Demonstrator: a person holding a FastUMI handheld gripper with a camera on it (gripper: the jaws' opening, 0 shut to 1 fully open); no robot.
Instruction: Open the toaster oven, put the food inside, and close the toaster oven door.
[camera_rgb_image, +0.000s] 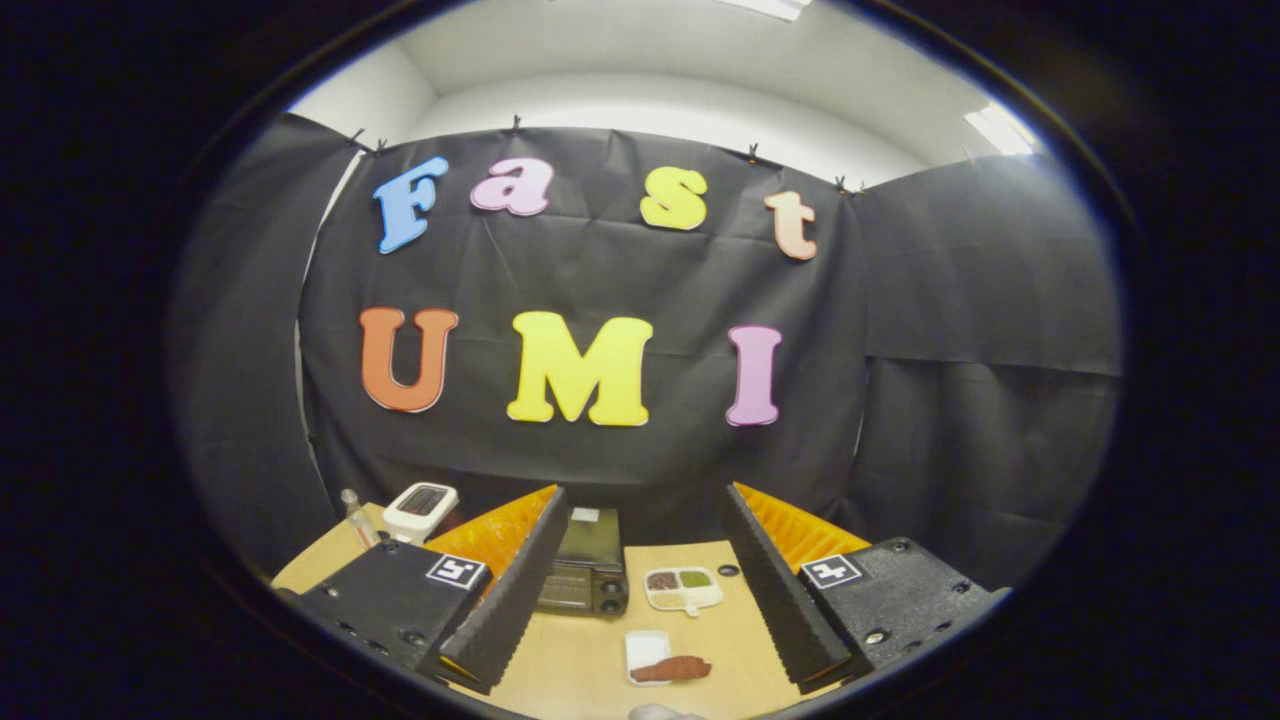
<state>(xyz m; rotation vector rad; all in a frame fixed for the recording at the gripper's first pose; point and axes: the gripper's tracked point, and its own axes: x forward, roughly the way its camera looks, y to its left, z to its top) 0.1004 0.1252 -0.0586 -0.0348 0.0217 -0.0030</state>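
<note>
Jaws spread wide, gripping nothing; shut toaster oven and food lie between them.

Shut toaster oven; brown food nearer.

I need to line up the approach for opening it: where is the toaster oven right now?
In the gripper view the toaster oven sits on the wooden table beyond the open gripper, beside its left finger, with a compartment dish to its right.
</note>
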